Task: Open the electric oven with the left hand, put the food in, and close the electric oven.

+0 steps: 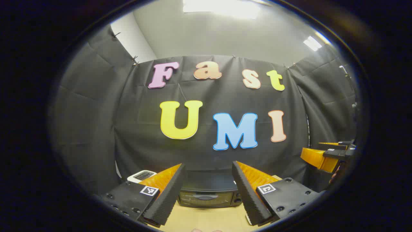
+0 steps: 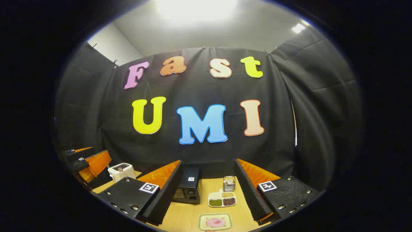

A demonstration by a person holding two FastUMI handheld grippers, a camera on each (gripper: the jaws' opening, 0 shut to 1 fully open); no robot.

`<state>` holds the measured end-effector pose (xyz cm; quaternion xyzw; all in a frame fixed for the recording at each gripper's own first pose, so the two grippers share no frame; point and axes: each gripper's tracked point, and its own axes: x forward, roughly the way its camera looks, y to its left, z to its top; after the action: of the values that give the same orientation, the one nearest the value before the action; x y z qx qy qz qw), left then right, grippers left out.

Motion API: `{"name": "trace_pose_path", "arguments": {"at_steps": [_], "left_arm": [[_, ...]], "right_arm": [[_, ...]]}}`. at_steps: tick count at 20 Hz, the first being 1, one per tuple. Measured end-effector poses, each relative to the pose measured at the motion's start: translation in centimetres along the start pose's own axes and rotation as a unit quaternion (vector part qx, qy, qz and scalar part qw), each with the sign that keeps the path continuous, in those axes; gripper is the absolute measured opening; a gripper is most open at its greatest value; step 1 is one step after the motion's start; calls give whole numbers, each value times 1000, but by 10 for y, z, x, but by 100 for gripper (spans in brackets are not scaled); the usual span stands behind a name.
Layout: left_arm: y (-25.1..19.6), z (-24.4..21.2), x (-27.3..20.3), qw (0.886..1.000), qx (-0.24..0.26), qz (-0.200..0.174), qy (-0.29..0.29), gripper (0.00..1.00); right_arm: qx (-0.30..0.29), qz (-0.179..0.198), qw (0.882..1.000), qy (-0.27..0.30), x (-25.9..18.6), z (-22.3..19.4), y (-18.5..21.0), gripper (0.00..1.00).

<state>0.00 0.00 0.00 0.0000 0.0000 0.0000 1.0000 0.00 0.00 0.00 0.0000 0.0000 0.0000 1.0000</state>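
Now | boxy glass-fronted oven (image 1: pixel 209 197) shut | left tongs (image 1: pixel 208 190), right tongs (image 2: pixel 207 193) both spread, empty

Right gripper (image 2: pixel 206 196) is hanging above the wooden table (image 2: pixel 186 216), fingers spread wide, gripping nothing. Between them the black electric oven (image 2: pixel 189 190) is sitting with its door closed. Divided dish (image 2: pixel 222 199) of beans is lying beside it, small jar (image 2: pixel 229 183) just behind. Tray (image 2: pixel 215 221) with pink food (image 2: pixel 215 222) is sitting nearest. White toaster (image 2: pixel 120 171) is standing far left, left gripper (image 2: pixel 85 164) showing beside it.
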Motion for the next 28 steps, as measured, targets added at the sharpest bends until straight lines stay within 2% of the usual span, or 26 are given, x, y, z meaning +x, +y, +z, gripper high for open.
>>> {"name": "trace_pose_path", "arguments": {"at_steps": [1,3,4,5,6,8,9,10,13,14,15,18,23,25,26,28], "left_arm": [[-2,0,2,1000,-1,-2,0,100],[-5,1,3,1000,-2,-4,1,100],[-6,-1,5,1000,-1,-6,2,95],[-8,0,6,1000,-1,-8,3,95],[-10,0,7,1000,0,-11,2,100],[-12,1,8,1000,2,-11,2,95],[-13,2,9,1000,2,-11,1,100],[-13,-1,10,1000,1,-11,2,96],[-12,-5,12,1000,6,-9,5,96],[-11,-7,14,1000,8,-9,5,100],[-10,-8,16,1000,9,-9,6,96],[-11,-23,27,1000,0,-11,21,100],[-8,-42,51,999,10,-12,37,99],[-7,-57,63,999,12,-14,49,96],[-7,-67,69,998,11,-14,59,100],[-6,-85,81,997,2,-14,78,92]], "right_arm": [[-2,-1,1000,0,0,-2,-1,97],[-5,-2,1000,0,1,-2,-2,97],[-6,-3,1000,1,1,-3,-3,97],[-7,-3,1000,2,1,-4,-3,97],[-8,-2,1000,2,1,-4,-3,97],[-8,-1,1000,4,1,-5,-3,97],[-7,-1,1000,5,1,-5,-3,97],[-7,-1,1000,7,0,-6,-3,97],[-4,-7,1000,6,1,-6,-4,97],[-3,-9,1000,5,2,-5,-4,97],[-1,-11,1000,5,1,-6,-4,97],[2,-16,1000,6,-1,-5,-5,97],[-2,-24,1000,13,1,-7,-9,97],[-2,-27,999,18,2,-12,-13,97],[-2,-28,999,21,2,-14,-14,97],[-5,-31,999,26,2,-16,-15,97]]}}
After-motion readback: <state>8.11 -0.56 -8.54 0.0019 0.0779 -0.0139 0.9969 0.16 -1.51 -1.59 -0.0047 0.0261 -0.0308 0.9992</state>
